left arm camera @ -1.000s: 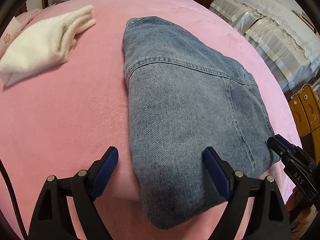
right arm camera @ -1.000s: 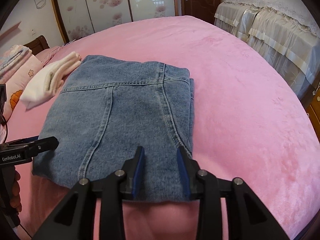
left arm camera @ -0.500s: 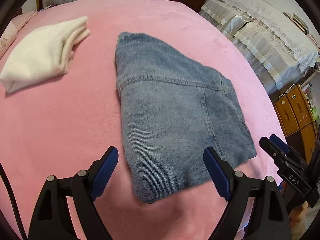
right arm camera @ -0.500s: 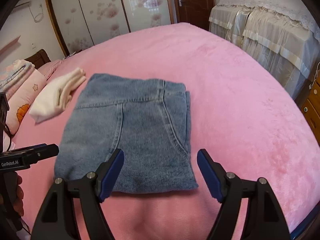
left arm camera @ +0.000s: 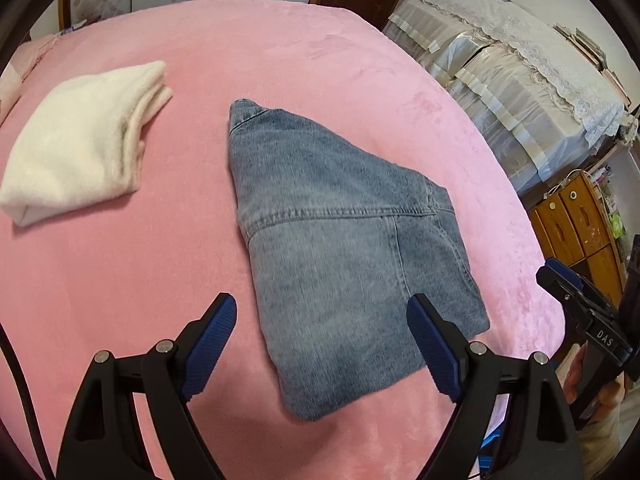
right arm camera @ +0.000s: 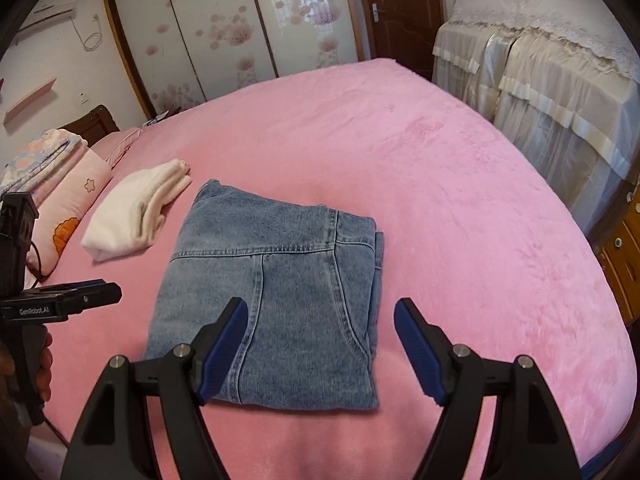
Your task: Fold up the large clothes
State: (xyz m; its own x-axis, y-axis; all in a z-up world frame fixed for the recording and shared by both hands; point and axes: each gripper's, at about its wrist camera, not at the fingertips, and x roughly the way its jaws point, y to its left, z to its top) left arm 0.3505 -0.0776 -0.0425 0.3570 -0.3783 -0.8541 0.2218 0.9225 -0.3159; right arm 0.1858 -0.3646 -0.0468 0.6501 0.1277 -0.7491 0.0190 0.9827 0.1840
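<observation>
Folded blue jeans (left arm camera: pixel 344 248) lie flat on the pink bed (left arm camera: pixel 120 280); they also show in the right wrist view (right arm camera: pixel 276 292). My left gripper (left arm camera: pixel 320 344) is open and empty, held above the near edge of the jeans. My right gripper (right arm camera: pixel 320 344) is open and empty, also above the near edge of the jeans, not touching them. The right gripper shows at the right edge of the left wrist view (left arm camera: pixel 580 304). The left gripper shows at the left edge of the right wrist view (right arm camera: pixel 68 304).
A folded cream-white garment (left arm camera: pixel 84 144) lies left of the jeans, also in the right wrist view (right arm camera: pixel 136 212). Pink pillows and folded bedding (right arm camera: pixel 48 192) sit far left. A covered sofa (right arm camera: pixel 560 80) and a wooden cabinet (left arm camera: pixel 576 232) stand right of the bed.
The right gripper opened and let go of the jeans' near edge. Both grippers drew back and up from the jeans, which stay folded on the bed.
</observation>
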